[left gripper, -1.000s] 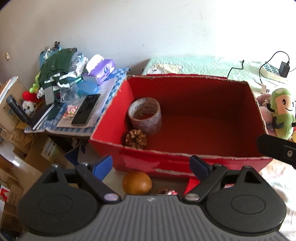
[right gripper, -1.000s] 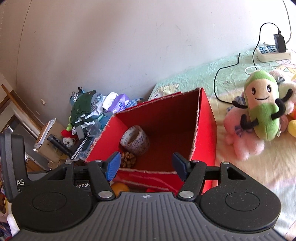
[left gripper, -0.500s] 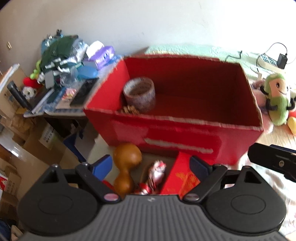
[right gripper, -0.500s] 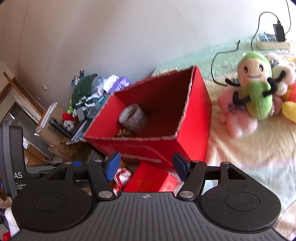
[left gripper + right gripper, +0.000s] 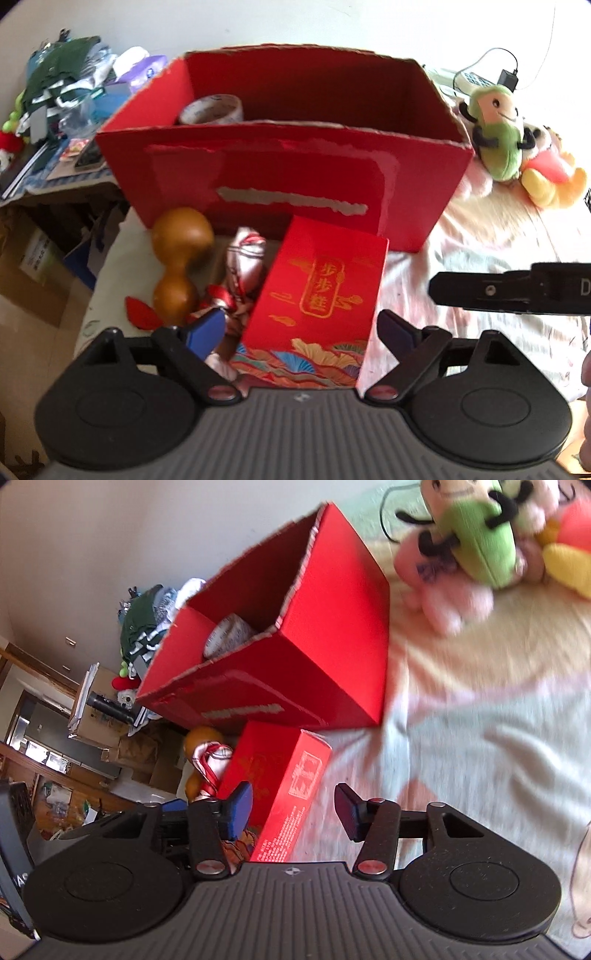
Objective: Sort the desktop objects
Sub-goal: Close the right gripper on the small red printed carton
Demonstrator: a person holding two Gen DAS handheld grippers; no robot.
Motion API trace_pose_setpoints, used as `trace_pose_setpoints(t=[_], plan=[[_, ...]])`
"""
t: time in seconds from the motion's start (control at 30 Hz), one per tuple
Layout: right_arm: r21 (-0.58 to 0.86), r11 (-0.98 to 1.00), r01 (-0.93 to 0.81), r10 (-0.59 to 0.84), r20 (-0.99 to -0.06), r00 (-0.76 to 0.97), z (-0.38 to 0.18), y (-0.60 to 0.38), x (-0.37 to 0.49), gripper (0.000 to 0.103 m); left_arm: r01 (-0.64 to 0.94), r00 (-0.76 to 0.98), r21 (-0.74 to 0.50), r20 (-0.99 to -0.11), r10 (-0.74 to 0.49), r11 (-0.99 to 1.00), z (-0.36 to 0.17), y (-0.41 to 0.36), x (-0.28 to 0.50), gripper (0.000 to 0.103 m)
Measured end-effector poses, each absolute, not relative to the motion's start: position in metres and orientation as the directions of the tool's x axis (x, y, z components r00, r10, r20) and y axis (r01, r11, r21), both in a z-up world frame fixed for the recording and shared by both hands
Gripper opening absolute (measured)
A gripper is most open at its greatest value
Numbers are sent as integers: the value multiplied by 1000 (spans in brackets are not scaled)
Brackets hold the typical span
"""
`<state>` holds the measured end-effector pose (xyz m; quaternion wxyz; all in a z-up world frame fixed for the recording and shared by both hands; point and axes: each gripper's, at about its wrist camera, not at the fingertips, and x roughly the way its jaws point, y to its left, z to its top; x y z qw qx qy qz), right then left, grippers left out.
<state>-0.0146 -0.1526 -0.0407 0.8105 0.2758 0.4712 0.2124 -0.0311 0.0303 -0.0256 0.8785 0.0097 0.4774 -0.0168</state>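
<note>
A big red cardboard box [image 5: 295, 177] stands on the bed with a tape roll [image 5: 210, 109] inside. In front of it lie a golden gourd [image 5: 181, 258], a silver-and-red toy figure [image 5: 243, 266] and a small red gift box [image 5: 321, 284] with gold lettering. My left gripper [image 5: 301, 328] is open, its fingers either side of the gift box's near end. In the right wrist view the right gripper [image 5: 291, 803] is open too, over the gift box's [image 5: 291, 775] right edge. The big box [image 5: 332, 657] and the figure [image 5: 210, 764] lie beyond.
Plush toys [image 5: 498, 129] sit right of the big box, with a power strip [image 5: 476, 79] and cables behind. A cluttered side table [image 5: 55, 110] stands left, with cardboard cartons on the floor below. Pale bedsheet [image 5: 480, 738] spreads to the right. The right tool's black body [image 5: 509, 291] crosses the left view.
Both grippers have come down and back from over the big box's opening to the items in front of it. The small gift box now lies between the open fingers.
</note>
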Motion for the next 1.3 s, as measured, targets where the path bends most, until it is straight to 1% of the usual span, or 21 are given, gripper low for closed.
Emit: trace_pose_setpoints(t=[0.23, 0.4, 0.47, 0.57, 0.8, 0.9, 1.07, 1.17, 1.3], plan=[[662, 748, -52, 610, -654, 447, -48, -149, -8, 54, 45, 506, -35, -861, -53, 998, -46, 31, -17, 91], [670, 741, -40, 618, -657, 431, -52, -146, 0, 54, 77, 488, -34, -870, -68, 996, -57, 28, -13, 91], [674, 738, -34, 622, -659, 422, -54, -145, 3, 54, 98, 483, -29, -873, -73, 995, -61, 24, -13, 91], [673, 739, -28, 622, -665, 414, -57, -144, 7, 54, 132, 463, -58, -879, -113, 990, -64, 16, -15, 91], [649, 761, -4, 590, -690, 420, -62, -161, 5, 54, 264, 434, -84, -879, -196, 961, -65, -17, -19, 91], [627, 779, 14, 562, -707, 429, -65, -171, 2, 54, 305, 441, -43, -879, -182, 951, -65, -32, -21, 91], [625, 778, 62, 543, -718, 435, -71, -188, 1, 54, 324, 423, -40, -888, -182, 945, -68, -40, -16, 94], [643, 762, 82, 554, -712, 432, -73, -188, 4, 54, 325, 421, -29, -891, -172, 945, -70, -45, -10, 94], [644, 762, 65, 564, -710, 421, -72, -182, 6, 54, 334, 412, -19, -896, -164, 942, -73, -54, -7, 94]])
